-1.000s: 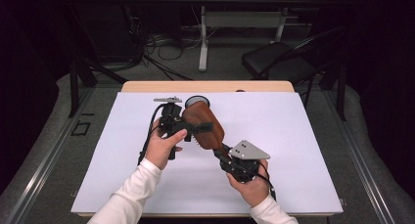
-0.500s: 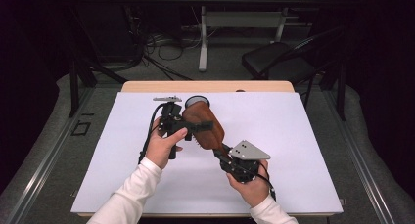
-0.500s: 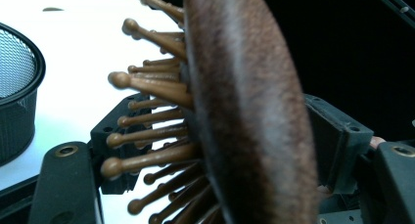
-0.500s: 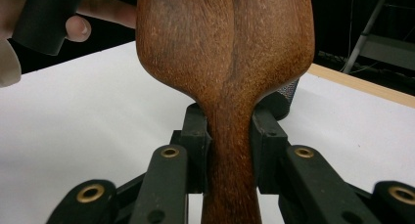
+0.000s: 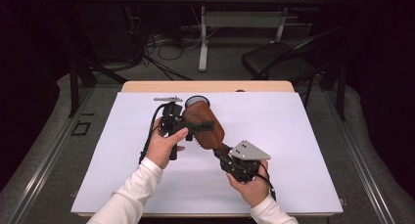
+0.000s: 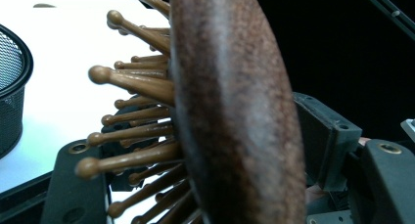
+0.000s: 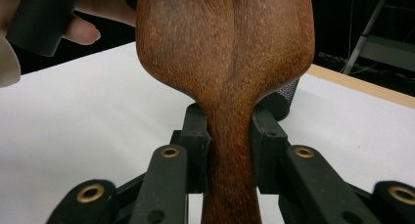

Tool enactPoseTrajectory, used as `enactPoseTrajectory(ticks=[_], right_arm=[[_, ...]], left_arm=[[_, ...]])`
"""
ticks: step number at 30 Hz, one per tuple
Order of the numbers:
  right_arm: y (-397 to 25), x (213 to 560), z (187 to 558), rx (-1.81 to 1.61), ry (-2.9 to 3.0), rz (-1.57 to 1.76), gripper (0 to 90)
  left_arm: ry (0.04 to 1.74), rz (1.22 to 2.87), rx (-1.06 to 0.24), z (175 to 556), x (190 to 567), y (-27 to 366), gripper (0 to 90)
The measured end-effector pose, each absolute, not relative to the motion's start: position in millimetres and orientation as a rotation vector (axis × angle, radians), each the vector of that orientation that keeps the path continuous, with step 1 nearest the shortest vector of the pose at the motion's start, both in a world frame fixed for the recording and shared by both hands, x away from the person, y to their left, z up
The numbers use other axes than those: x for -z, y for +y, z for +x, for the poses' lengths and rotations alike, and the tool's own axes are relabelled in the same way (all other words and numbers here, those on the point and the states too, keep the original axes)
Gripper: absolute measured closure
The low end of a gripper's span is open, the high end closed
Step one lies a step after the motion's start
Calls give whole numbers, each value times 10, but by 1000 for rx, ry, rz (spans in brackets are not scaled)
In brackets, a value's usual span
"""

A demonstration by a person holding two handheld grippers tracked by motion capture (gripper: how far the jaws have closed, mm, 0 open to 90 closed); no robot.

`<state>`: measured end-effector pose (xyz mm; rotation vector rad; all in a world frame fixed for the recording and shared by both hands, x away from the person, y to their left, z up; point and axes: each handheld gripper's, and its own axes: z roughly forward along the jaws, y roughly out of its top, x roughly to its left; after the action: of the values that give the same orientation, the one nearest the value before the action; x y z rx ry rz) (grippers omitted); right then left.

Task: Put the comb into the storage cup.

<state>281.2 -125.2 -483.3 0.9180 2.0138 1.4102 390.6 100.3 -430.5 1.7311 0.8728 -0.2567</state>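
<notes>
White desk below us: right gripper fingers clamp the wooden hairbrush handle, left gripper fingers pinch its head (mid-handover); next, one releases.

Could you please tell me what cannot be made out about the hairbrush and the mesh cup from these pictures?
- Hairbrush handle end: right gripper view, cut off by the bottom edge.
- Bristle tips: high view, hidden under the wooden back.
- Mesh cup: left gripper view, cut by the left edge; high view, mostly behind the brush.

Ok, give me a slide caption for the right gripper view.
Right gripper shut on the neck of a brown wooden paddle hairbrush, above the white table.
</notes>
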Motion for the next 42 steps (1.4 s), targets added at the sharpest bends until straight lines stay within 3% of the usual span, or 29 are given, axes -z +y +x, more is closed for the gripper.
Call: enactPoseTrajectory(ticks=[42], right_arm=[[-1251, 4854, 2811, -1424, 2013, 913, 717]], left_arm=[[906, 1701, 292, 3916, 4315, 1025, 393]])
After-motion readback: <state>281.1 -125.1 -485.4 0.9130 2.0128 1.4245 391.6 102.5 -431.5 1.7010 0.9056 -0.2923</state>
